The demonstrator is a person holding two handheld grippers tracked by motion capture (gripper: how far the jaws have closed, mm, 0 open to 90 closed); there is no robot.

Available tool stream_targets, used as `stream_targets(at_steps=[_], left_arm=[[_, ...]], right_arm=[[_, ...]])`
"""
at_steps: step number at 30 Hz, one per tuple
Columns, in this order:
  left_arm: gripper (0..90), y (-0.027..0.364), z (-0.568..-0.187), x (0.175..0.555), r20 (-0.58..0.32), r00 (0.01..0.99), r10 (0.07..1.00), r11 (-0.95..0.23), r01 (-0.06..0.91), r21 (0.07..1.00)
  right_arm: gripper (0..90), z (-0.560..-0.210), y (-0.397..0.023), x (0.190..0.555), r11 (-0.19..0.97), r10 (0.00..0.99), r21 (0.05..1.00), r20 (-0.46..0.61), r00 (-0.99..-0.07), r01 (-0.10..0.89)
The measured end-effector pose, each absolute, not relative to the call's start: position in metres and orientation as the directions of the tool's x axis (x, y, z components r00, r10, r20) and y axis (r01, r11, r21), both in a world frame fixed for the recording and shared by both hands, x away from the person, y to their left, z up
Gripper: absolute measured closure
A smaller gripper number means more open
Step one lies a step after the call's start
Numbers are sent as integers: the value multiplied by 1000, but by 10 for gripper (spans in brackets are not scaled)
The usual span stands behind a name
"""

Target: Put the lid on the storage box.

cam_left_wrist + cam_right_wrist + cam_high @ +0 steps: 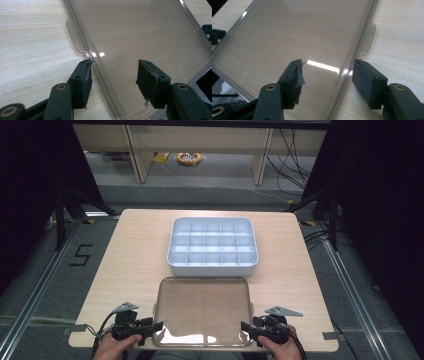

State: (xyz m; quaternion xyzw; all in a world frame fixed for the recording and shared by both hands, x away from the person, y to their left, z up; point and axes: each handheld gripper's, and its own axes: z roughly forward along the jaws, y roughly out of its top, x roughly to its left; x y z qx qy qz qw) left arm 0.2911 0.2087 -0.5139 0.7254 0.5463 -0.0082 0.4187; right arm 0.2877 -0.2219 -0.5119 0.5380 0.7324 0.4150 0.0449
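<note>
Your left tongs [150, 327] and right tongs [248, 328], both spread, straddle the clear lid's [202, 307] short ends near the counter's [130, 255] front edge.

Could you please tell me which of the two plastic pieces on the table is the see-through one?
The clear lid, lying flat at the near edge; the wood grain shows through it. The tray behind it is opaque pale blue-white, split into compartments.

One mark can be read: a black figure "5" [80, 255]. It is taped on the grey floor [45, 265], left of the table [130, 260].
</note>
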Motion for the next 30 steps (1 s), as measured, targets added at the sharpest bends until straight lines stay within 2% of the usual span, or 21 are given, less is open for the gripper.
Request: stream_targets(at_steps=[3, 4, 5, 8, 10, 12, 13, 14, 16, 17, 18, 20, 21, 23, 24, 26, 28, 29, 30], left_arm=[[456, 208, -514, 290, -465, 406, 787, -56, 797, 601], [457, 208, -514, 288, -475, 397, 785, -43, 800, 599], [459, 208, -514, 288, -475, 397, 785, -43, 800, 599], [457, 208, -514, 289, -481, 394, 784, -38, 803, 595], [455, 208, -514, 287, -472, 402, 784, -50, 800, 597], [455, 207, -514, 287, -472, 401, 785, -47, 798, 600], [455, 209, -514, 286, -469, 409, 783, -58, 799, 599], [455, 209, -514, 286, -475, 408, 780, -51, 798, 601], [456, 208, -514, 286, -476, 403, 782, -47, 799, 599], [456, 209, -516, 288, -468, 442, 765, -65, 776, 627], [456, 209, -516, 288, -468, 442, 765, -65, 776, 627], [452, 208, -514, 285, -460, 413, 786, -65, 795, 603], [452, 209, -516, 289, -429, 471, 771, -102, 756, 647], [434, 208, -515, 287, -444, 458, 770, -92, 769, 633], [436, 209, -516, 288, -440, 468, 766, -99, 762, 639], [435, 210, -516, 289, -443, 475, 761, -99, 759, 644], [435, 210, -514, 284, -467, 426, 775, -75, 795, 602], [435, 210, -514, 284, -467, 426, 775, -75, 795, 602], [432, 210, -513, 284, -463, 427, 776, -79, 795, 601]], right_arm=[[412, -512, -222, 287, 51, 828, 645, 400, -394, 762], [425, -511, -222, 286, -13, 822, 614, 456, -341, 789], [425, -511, -222, 286, -13, 822, 614, 456, -341, 789], [455, -515, -226, 286, -65, 813, 612, 491, -314, 788], [506, -518, -233, 286, -126, 788, 600, 544, -287, 790], [525, -520, -235, 286, -134, 785, 601, 549, -286, 788], [555, -520, -236, 283, -199, 762, 559, 605, -232, 805], [565, -523, -239, 284, -179, 764, 583, 590, -261, 793], [582, -522, -239, 281, -228, 744, 526, 637, -202, 819], [588, -523, -241, 281, -243, 730, 520, 654, -199, 818], [598, -525, -242, 281, -260, 715, 513, 671, -194, 818], [600, -524, -243, 280, -267, 704, 491, 687, -180, 829], [626, -524, -244, 279, -286, 685, 480, 707, -173, 829], [639, -529, -247, 282, -247, 722, 536, 657, -215, 807], [644, -526, -245, 279, -279, 703, 490, 690, -172, 826], [639, -525, -245, 278, -266, 693, 491, 695, -189, 830], [646, -525, -246, 276, -286, 672, 450, 724, -157, 846], [648, -531, -249, 279, -243, 700, 525, 677, -227, 816], [648, -528, -249, 278, -251, 686, 489, 699, -202, 835]])
